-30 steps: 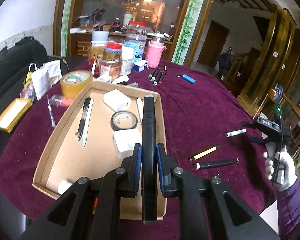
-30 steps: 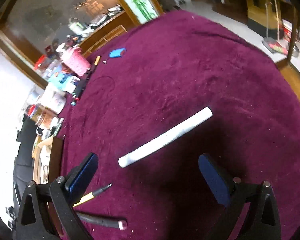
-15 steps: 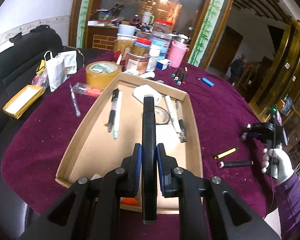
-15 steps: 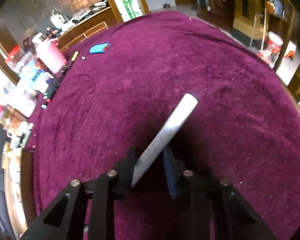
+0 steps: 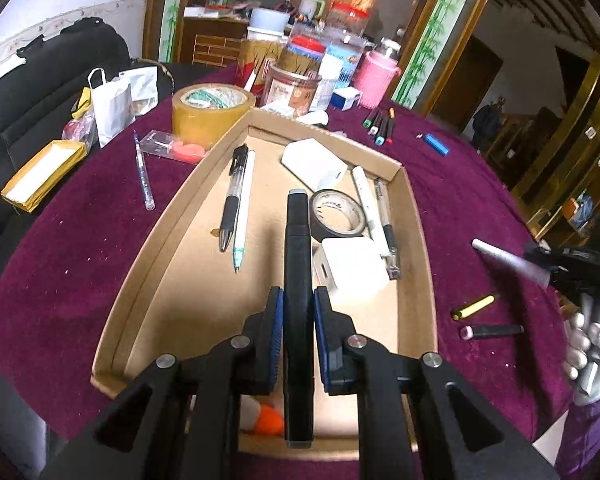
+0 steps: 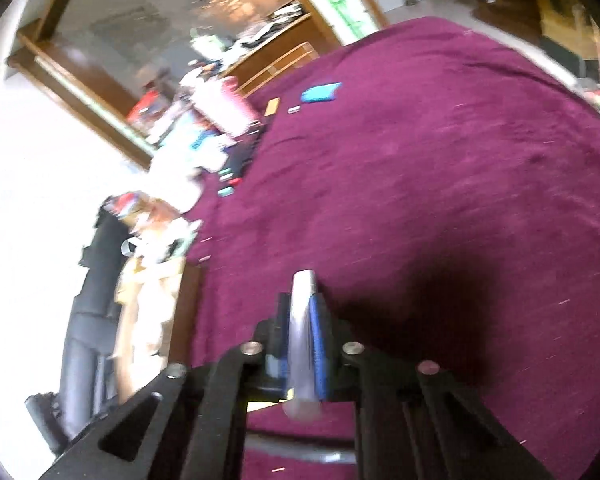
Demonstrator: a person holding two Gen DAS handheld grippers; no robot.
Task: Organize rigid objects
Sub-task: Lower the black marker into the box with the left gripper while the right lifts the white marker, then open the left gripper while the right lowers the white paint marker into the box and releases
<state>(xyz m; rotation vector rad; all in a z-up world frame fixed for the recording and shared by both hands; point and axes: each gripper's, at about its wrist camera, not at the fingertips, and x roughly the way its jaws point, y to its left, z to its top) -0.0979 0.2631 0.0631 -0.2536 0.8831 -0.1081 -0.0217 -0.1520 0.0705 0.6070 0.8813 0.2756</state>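
Black marker (image 5: 298, 264) is sitting clamped in the left tongs (image 5: 298, 308), hovering over the cardboard tray (image 5: 418, 240). Right tongs (image 6: 302, 332) are gripping a white pen (image 6: 302, 312) above the desk (image 6: 440, 200). Advisable: lowering each flat into bare tray floor before releasing.

I see a round table with purple cloth (image 5: 468, 200); directly on it lie a cardboard tray (image 5: 422, 248), a brown tape roll (image 5: 212, 114), a yellow marker (image 5: 473, 307) and a blue lighter (image 5: 436, 145)
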